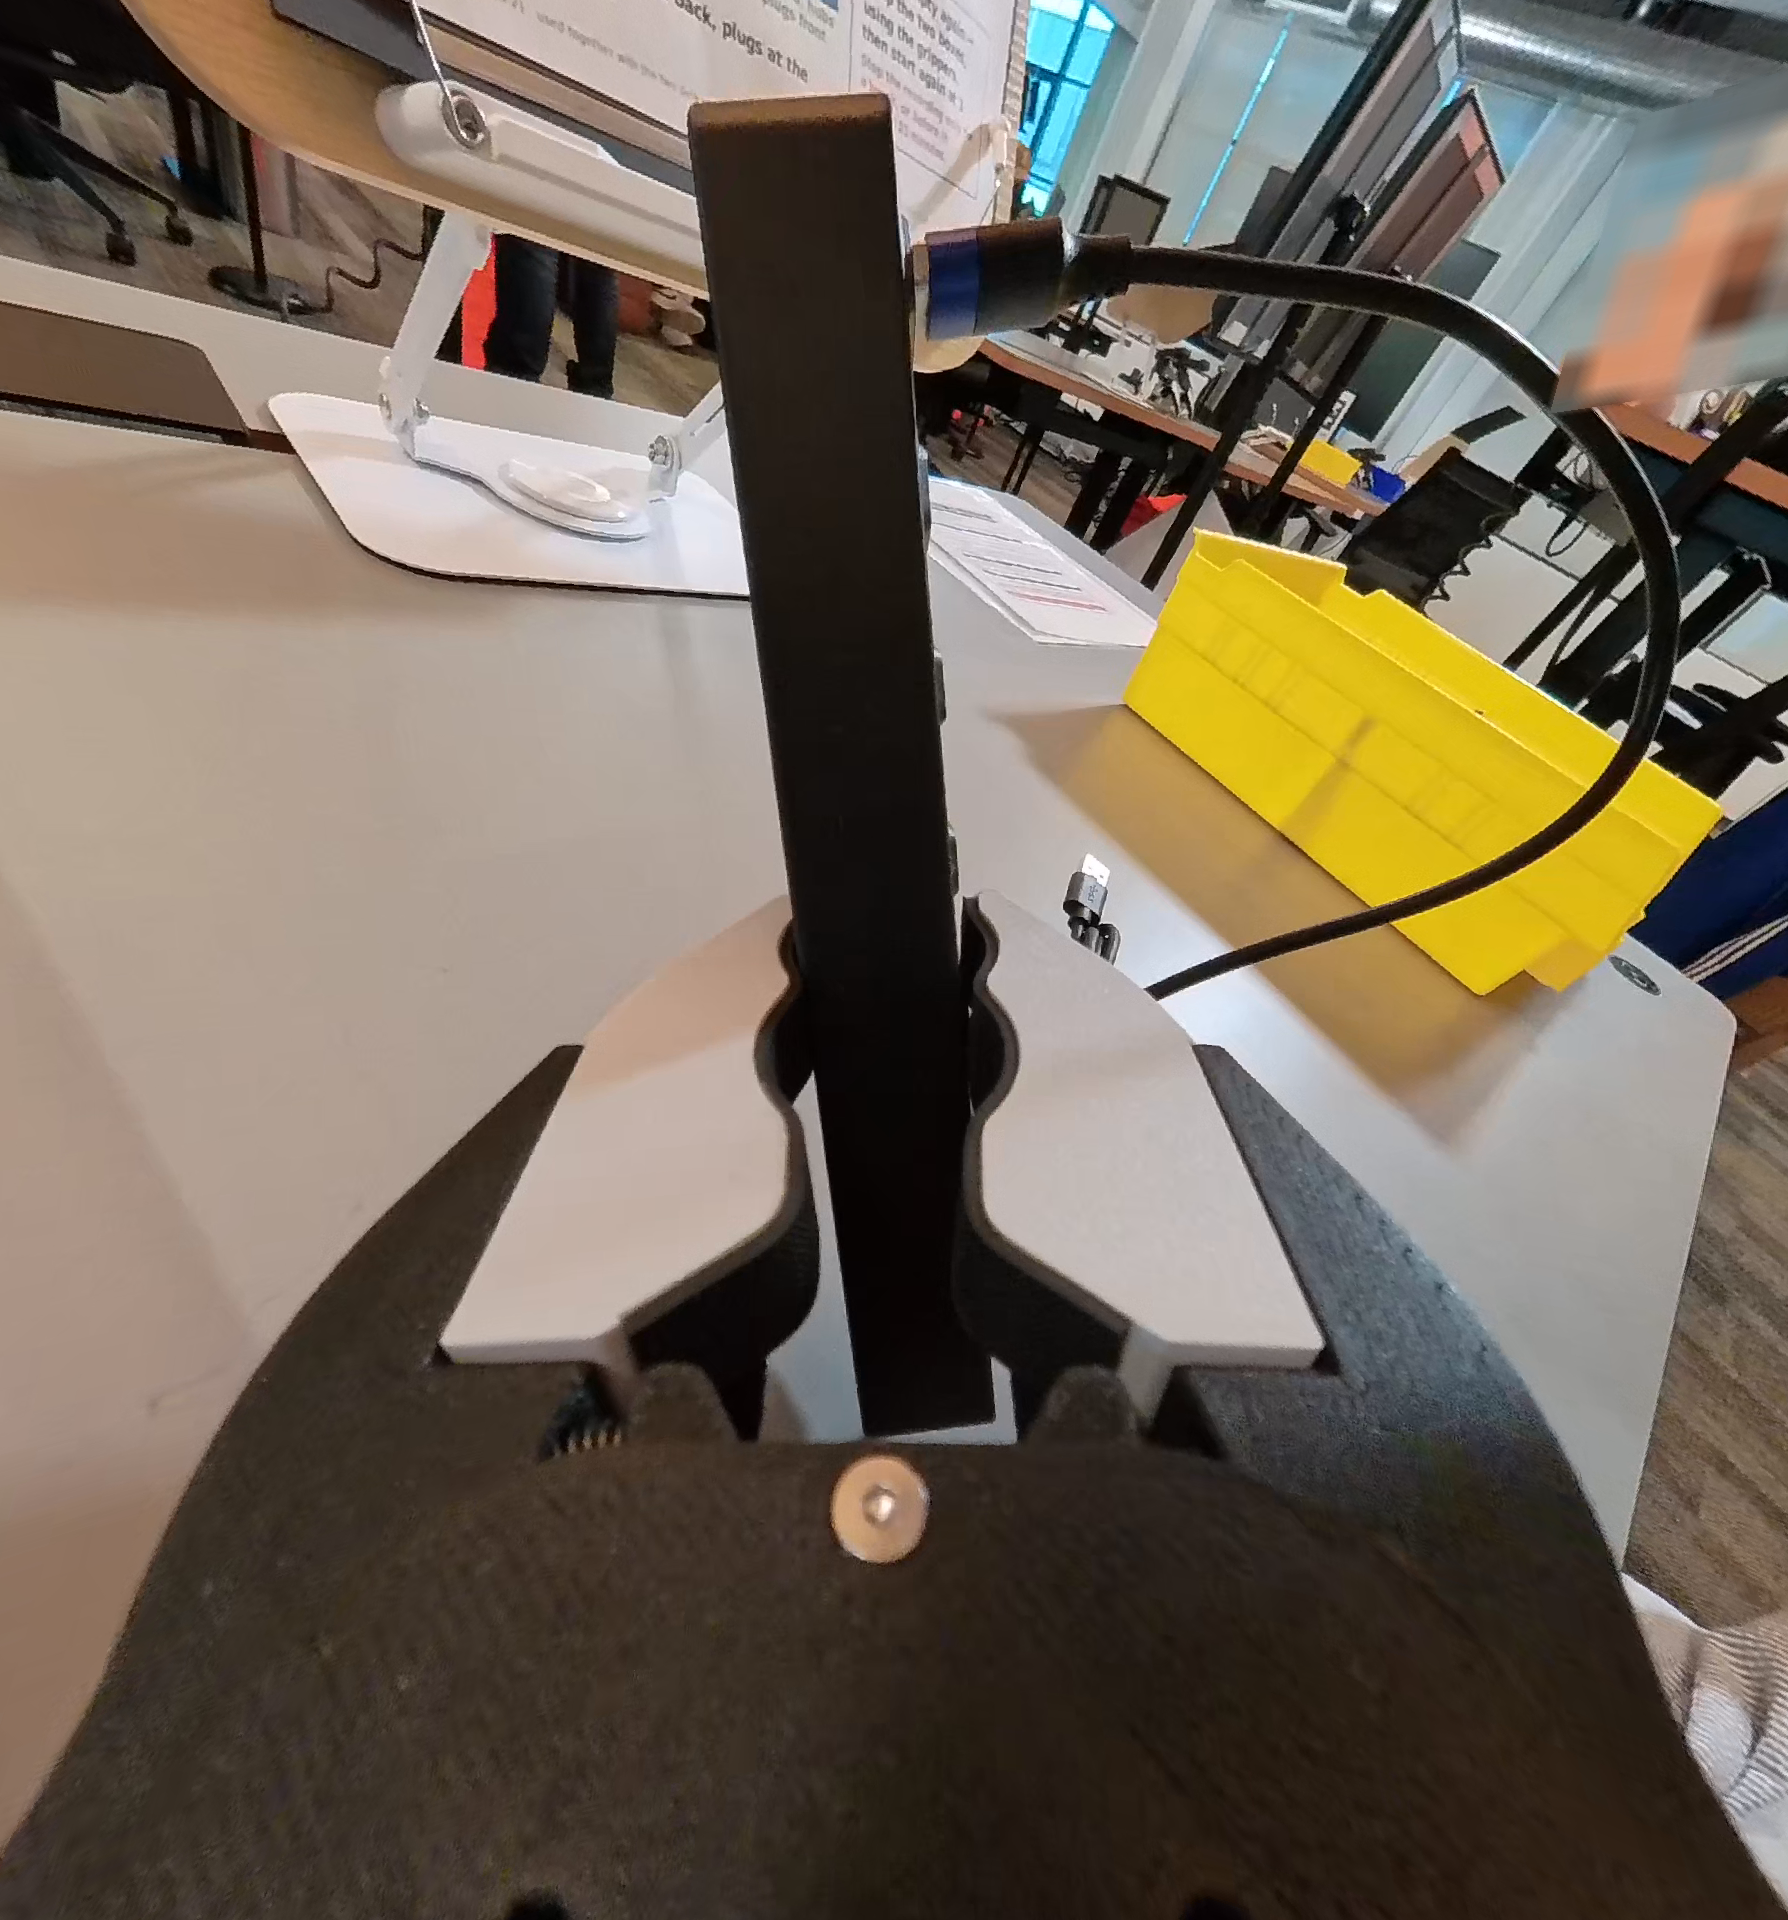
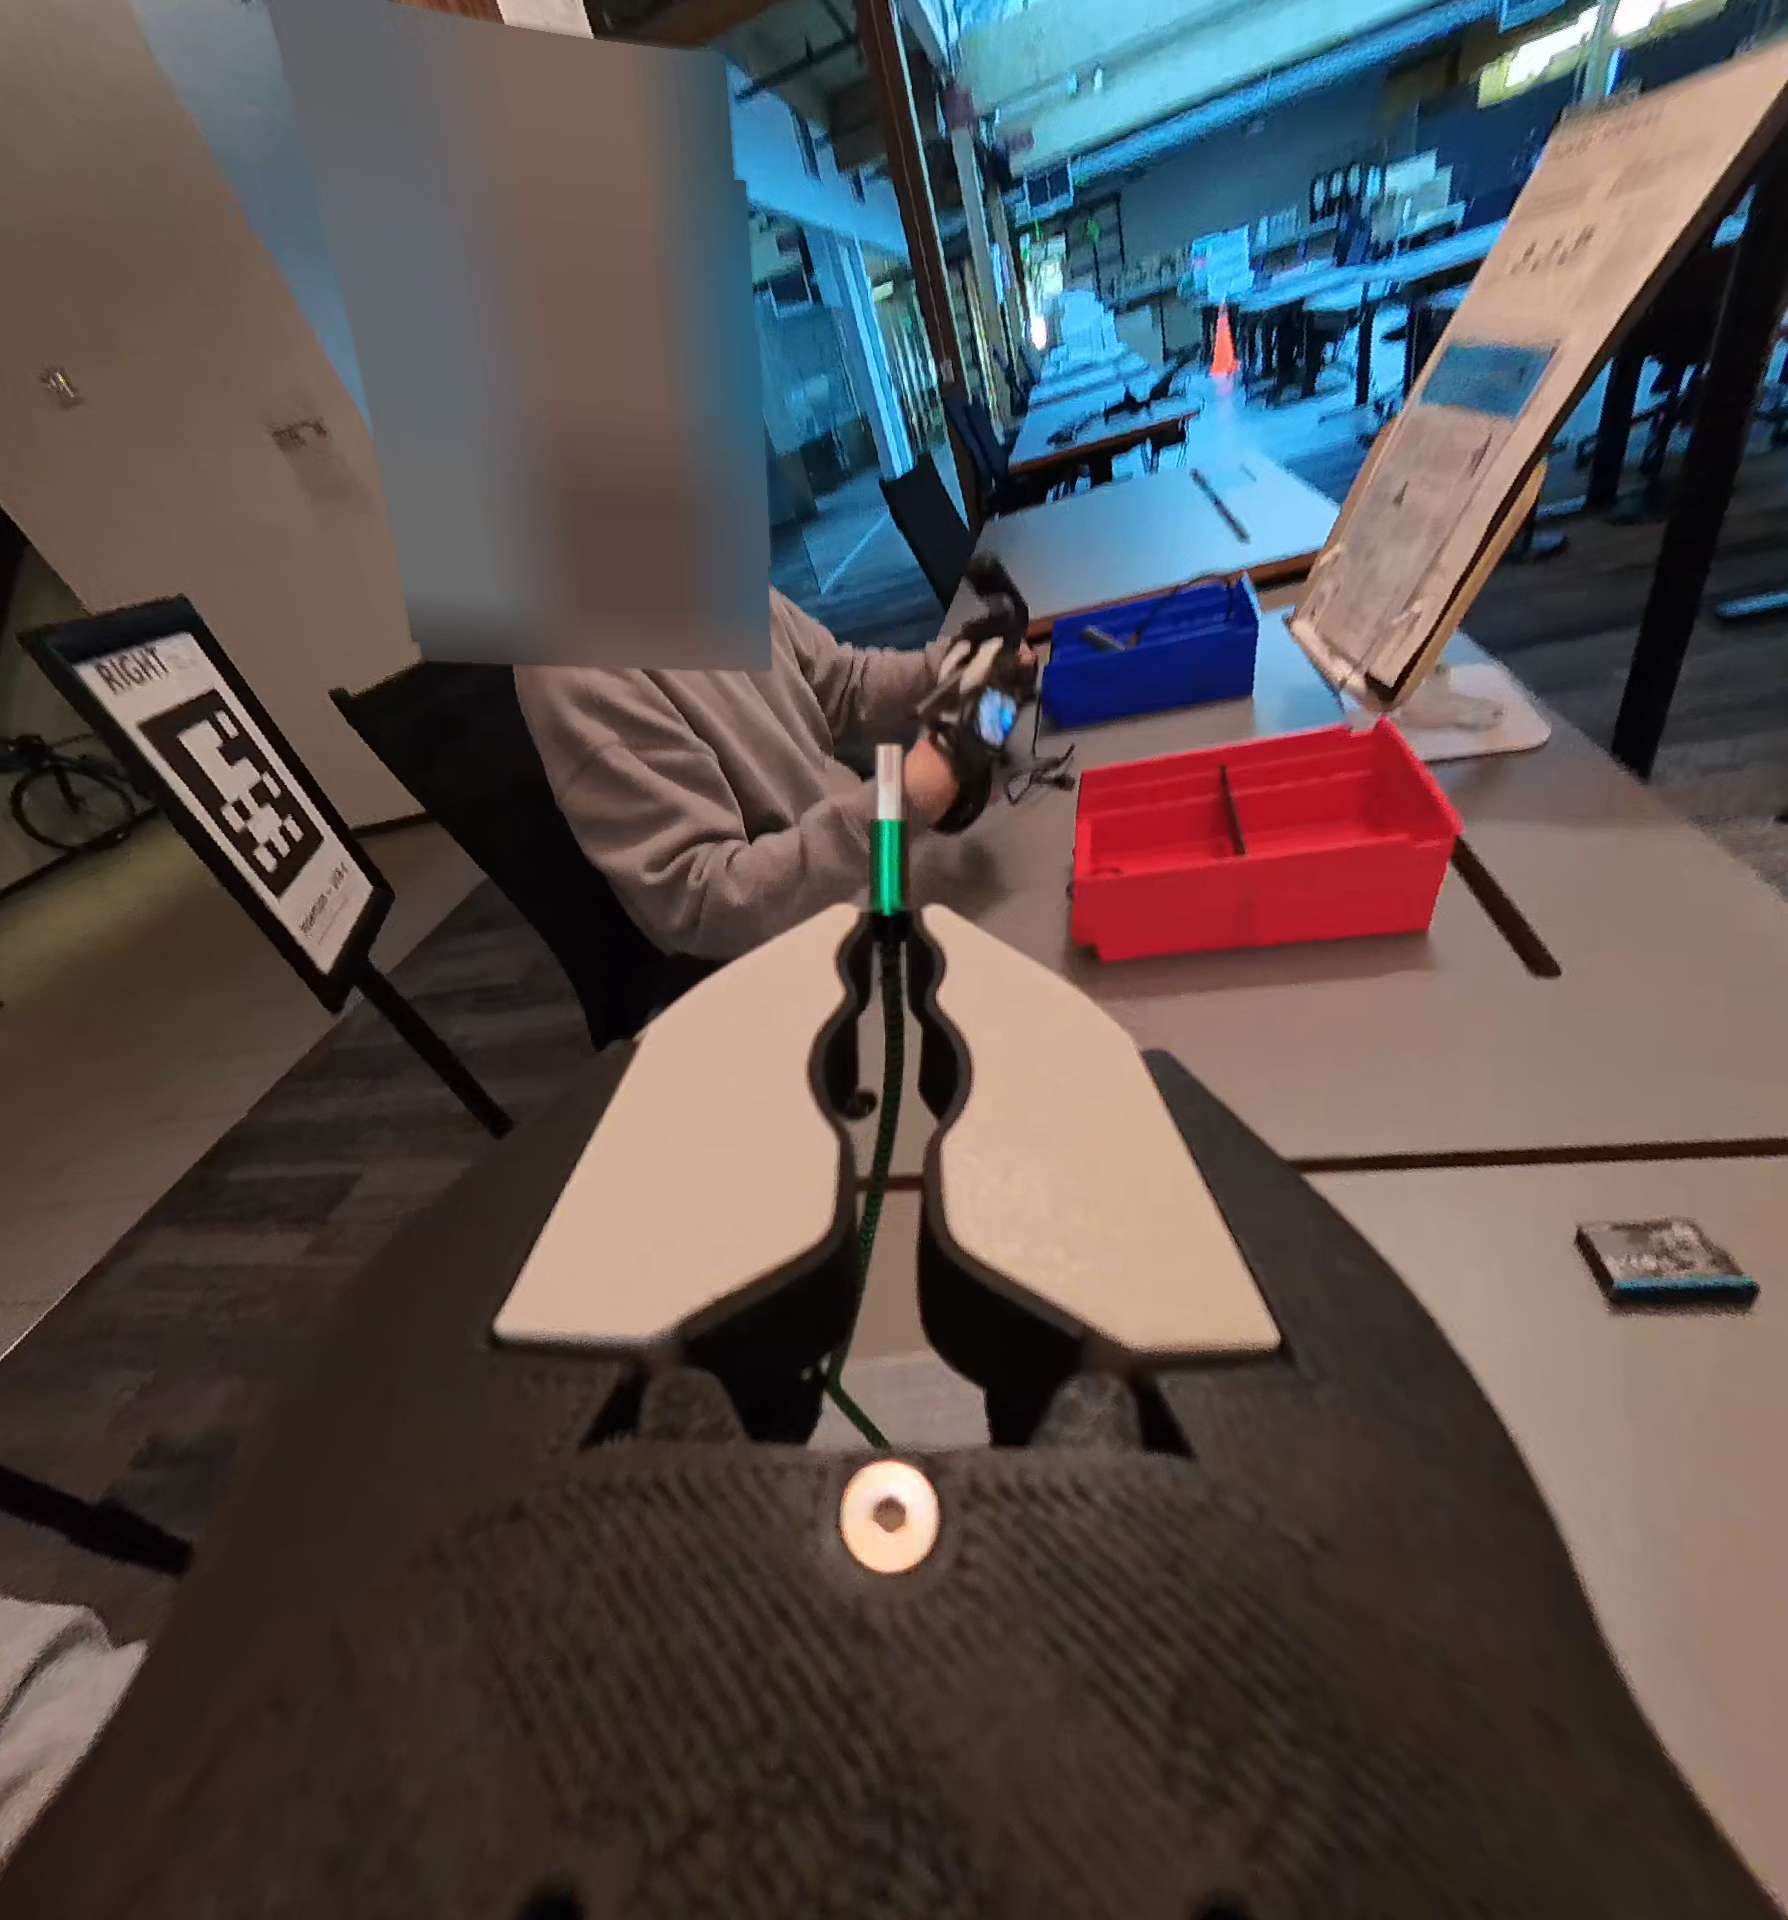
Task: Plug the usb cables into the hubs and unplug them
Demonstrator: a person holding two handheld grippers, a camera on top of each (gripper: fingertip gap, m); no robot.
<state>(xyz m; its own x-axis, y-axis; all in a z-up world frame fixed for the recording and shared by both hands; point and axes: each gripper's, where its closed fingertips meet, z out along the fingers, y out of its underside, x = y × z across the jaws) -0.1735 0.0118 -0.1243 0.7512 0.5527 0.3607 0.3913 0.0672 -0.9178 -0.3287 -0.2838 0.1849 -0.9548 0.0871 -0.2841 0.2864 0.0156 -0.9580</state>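
Observation:
My left gripper [image 1: 877, 935] is shut on a long black USB hub [image 1: 817, 520] and holds it on edge above the table, pointing away. A black cable with a blue-ringed plug [image 1: 983, 281] is plugged into the hub's right side near its far end and loops down to the table. A loose grey USB plug [image 1: 1089, 883] lies on the table to the right of the hub. My right gripper [image 2: 888, 914] is shut on a green braided USB cable [image 2: 885, 862], just behind its green plug. The metal tip points away, in the air.
A yellow bin [image 1: 1389, 748] stands at the right of the grey table [image 1: 246, 831], a white stand with an instruction board [image 1: 516, 499] behind. In the right wrist view a red bin [image 2: 1254, 842], a blue bin [image 2: 1150, 655], a seated person [image 2: 703, 790] and a small dark square object [image 2: 1664, 1262] show. The gap from one gripper's tips to the other's is roughly 45 cm.

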